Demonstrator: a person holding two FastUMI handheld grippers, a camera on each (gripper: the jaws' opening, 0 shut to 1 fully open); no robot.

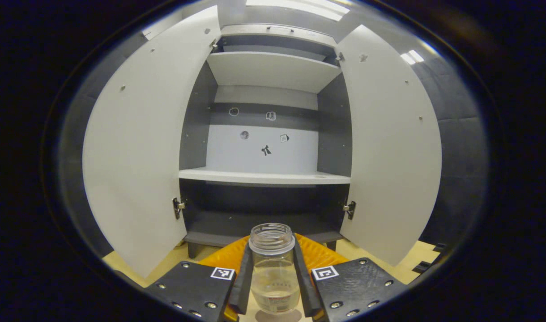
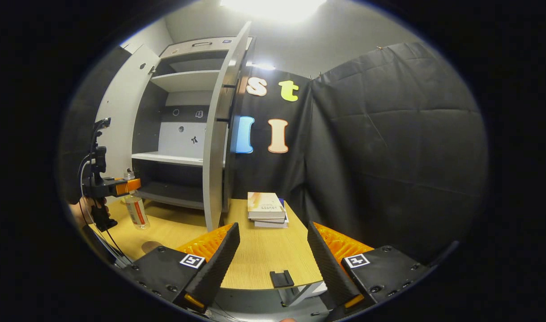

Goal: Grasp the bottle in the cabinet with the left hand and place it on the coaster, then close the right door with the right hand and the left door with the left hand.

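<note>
Cabinet (image 1: 273,179) stands on the wooden table (image 2: 259,255), both doors swung wide: left door (image 1: 134,152) and right door (image 1: 389,147) flank bare shelves, w/ a few small stickers on the back panel (image 1: 264,143). In the right gripper view the right door (image 2: 217,147) is seen edge-on, just beside the black cloth wall.

A small stack of books (image 2: 266,209) lies on the table near that door's foot.

Left gripper (image 1: 273,277) is pinching the bottle (image 1: 274,268), one finger on each side of its clear body, open mouth up (no cap on it). Bottle is out of the cabinet, held in front of the bottom shelf. From the right gripper view it (image 2: 135,210) hangs tilted above the table, w/ the left gripper (image 2: 114,187) and the hand (image 2: 83,210) holding it at far left.

Coaster (image 2: 151,246), a round brownish disc, lies on the table near the bottle, apart from it.

Right gripper (image 2: 273,255) is spread wide over the table edge, nothing between its fingers. A small black clip (image 2: 281,278) sits at that edge.
</note>
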